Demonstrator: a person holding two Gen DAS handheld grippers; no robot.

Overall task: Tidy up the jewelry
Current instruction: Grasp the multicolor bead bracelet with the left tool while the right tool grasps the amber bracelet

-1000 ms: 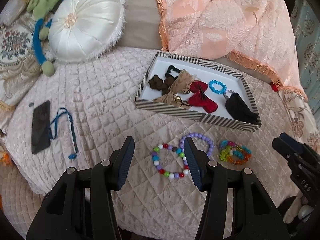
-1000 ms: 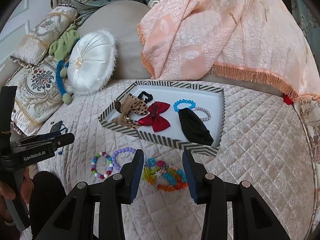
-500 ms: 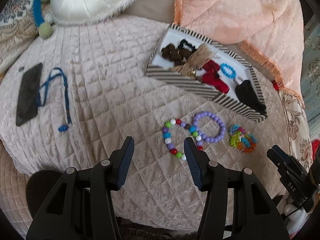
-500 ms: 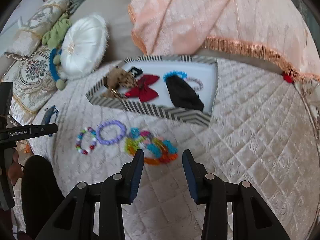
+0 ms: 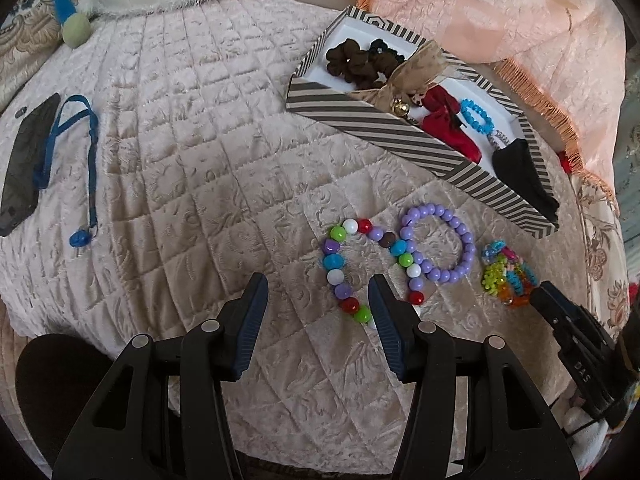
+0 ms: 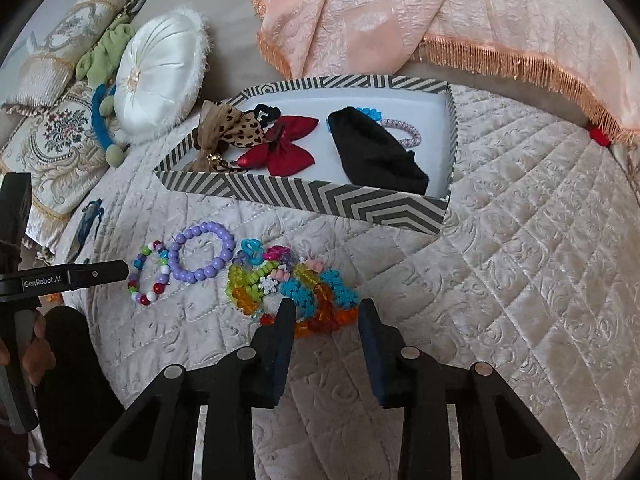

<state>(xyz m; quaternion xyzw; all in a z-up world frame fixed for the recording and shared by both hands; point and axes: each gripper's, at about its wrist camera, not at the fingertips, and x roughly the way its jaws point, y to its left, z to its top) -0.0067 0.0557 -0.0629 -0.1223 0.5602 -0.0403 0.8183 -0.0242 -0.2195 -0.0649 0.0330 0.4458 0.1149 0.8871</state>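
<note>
Quilted bedspread (image 5: 192,152), daylit cushions (image 6: 160,68)

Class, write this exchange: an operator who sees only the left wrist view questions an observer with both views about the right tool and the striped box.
Operator: Is the right tool around the colourful bracelet cluster?
Observer: Yes. The right tool is open, its jaws have just been closing, and the near orange beads of the cluster sit between them, not visibly squeezed.
Operator: What lies behind the black pouch in the box?
Observer: A lilac spiral hair tie lies behind the black pouch, on the white floor of the striped box.
</note>
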